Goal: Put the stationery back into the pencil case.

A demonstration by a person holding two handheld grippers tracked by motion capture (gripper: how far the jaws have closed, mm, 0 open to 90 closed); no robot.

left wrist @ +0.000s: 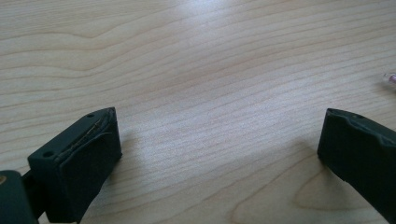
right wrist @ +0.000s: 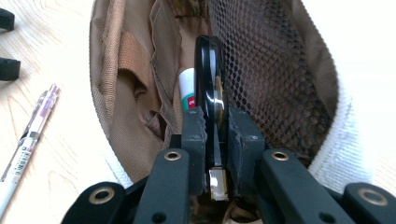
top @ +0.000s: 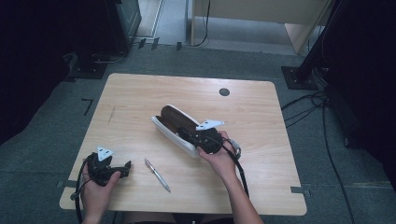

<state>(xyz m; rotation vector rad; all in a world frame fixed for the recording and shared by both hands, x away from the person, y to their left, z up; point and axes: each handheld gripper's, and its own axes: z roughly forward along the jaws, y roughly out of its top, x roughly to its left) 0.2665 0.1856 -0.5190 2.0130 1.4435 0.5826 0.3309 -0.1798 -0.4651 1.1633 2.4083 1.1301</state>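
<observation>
Halfway through packing the case

Right gripper (right wrist: 216,140) is clamped on a black pen (right wrist: 211,88) inside the open case (top: 173,130); another pen (top: 157,175) waits on the bench (top: 140,98), left gripper (left wrist: 217,154) wide open, empty.

A pen (top: 157,175) lay on the light wooden worktop (top: 140,93) near its front edge, left of centre. A small dark round disc (top: 224,92) sat in the worktop's far right part. Grey floor (top: 42,135) surrounded it.
</observation>
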